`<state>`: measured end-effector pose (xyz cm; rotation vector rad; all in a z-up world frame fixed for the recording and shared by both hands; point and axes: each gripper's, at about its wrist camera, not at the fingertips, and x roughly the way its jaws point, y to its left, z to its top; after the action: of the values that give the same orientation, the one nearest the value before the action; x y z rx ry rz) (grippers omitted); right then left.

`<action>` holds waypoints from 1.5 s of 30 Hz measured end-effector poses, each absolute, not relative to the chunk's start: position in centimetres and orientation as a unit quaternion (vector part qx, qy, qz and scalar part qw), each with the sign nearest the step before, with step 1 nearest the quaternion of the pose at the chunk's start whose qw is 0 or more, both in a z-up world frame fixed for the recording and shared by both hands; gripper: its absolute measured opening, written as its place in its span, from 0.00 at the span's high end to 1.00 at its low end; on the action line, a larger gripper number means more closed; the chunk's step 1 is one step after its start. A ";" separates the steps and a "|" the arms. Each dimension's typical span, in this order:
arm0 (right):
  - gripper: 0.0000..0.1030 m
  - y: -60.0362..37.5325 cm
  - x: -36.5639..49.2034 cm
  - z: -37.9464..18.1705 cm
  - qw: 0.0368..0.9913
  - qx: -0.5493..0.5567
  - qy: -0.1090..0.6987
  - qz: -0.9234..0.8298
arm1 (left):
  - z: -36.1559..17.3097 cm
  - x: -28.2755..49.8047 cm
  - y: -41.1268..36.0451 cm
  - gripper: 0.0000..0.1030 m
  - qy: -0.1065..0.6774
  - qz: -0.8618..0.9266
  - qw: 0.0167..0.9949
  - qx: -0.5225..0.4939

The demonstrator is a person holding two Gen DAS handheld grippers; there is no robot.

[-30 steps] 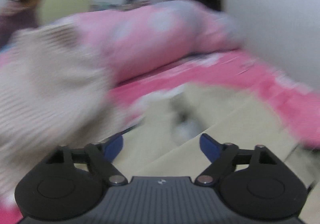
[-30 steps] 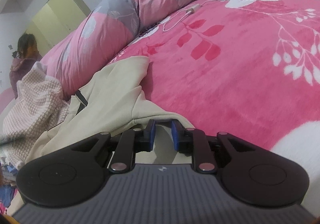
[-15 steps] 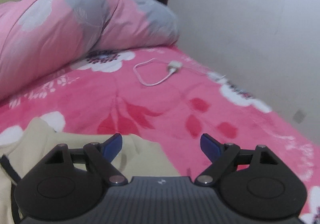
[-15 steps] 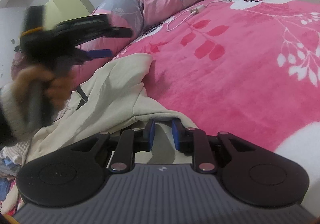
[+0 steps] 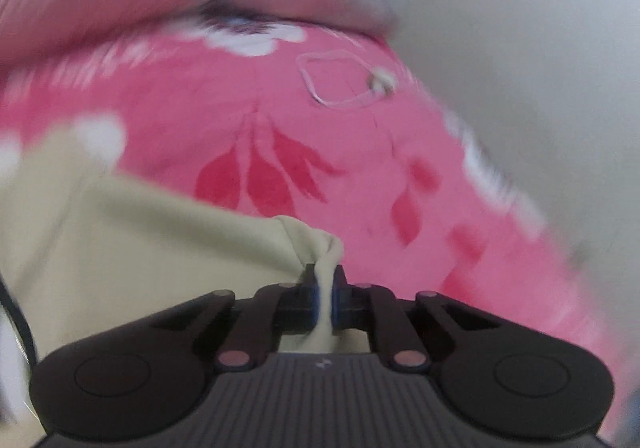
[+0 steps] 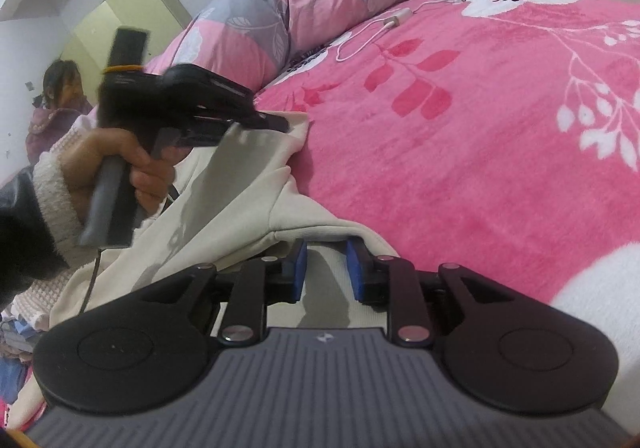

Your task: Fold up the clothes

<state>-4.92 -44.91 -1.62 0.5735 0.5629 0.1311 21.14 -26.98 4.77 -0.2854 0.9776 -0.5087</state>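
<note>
1. Progress: early. The cream garment [image 6: 224,208] lies spread and rumpled on the pink floral bedspread [image 6: 480,152], no neat fold visible yet. More clothes, incl. a pink knit, sit piled at the far left edge of the right wrist view. Judging from that, most of the job is left.
2. Left gripper [image 5: 325,286]: jaws have just been closing and now pinch a bunched corner of the garment; cloth squeezed between the blue pads, puckered above them. In the right wrist view, it's at the garment's far corner, held by a hand [image 6: 116,164].
3. Right gripper [image 6: 327,268]: narrow gap, has just been opening a bit. Garment's near edge sits between the blue pads, but pads don't look pressed on it, so prob. not gripped.
4. Also on the bed: white cable [image 6: 376,36] well apart from the garment, rolled quilt [image 6: 304,8] behind.
5. Left view blurry; fine detail unclear.
</note>
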 end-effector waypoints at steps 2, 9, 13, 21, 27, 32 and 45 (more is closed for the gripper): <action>0.79 -45.0 -4.9 -1.6 0.918 0.281 0.273 0.065 | 4.7 21.1 -24.4 0.94 0.457 -0.246 0.827 -0.217; 0.79 -45.1 -4.9 -1.6 0.917 0.282 0.273 0.068 | 1.7 20.6 -20.0 0.94 0.392 -0.266 0.799 -0.370; 0.79 -45.1 -4.9 -1.6 0.916 0.284 0.273 0.069 | -0.7 20.6 -19.2 0.94 0.370 -0.264 0.785 -0.421; 0.79 -45.1 -4.8 -1.8 0.914 0.291 0.275 0.071 | -1.7 21.7 -17.5 0.49 0.410 -0.225 0.743 -0.479; 0.79 -45.5 -4.7 -2.0 0.910 0.302 0.275 0.076 | 6.3 17.0 -12.1 0.40 0.367 -0.211 0.775 -0.470; 0.79 -45.7 -4.7 -2.1 0.907 0.311 0.273 0.079 | 16.8 8.8 -4.6 0.39 0.293 -0.196 0.839 -0.414; 0.79 -45.8 -4.9 -2.1 0.907 0.319 0.265 0.076 | 16.5 -6.2 4.7 0.37 0.326 -0.028 0.926 -0.191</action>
<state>-4.88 -45.76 -2.11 0.6583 0.5480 0.1568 -6.21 4.67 16.48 -0.3910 0.6683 -0.0574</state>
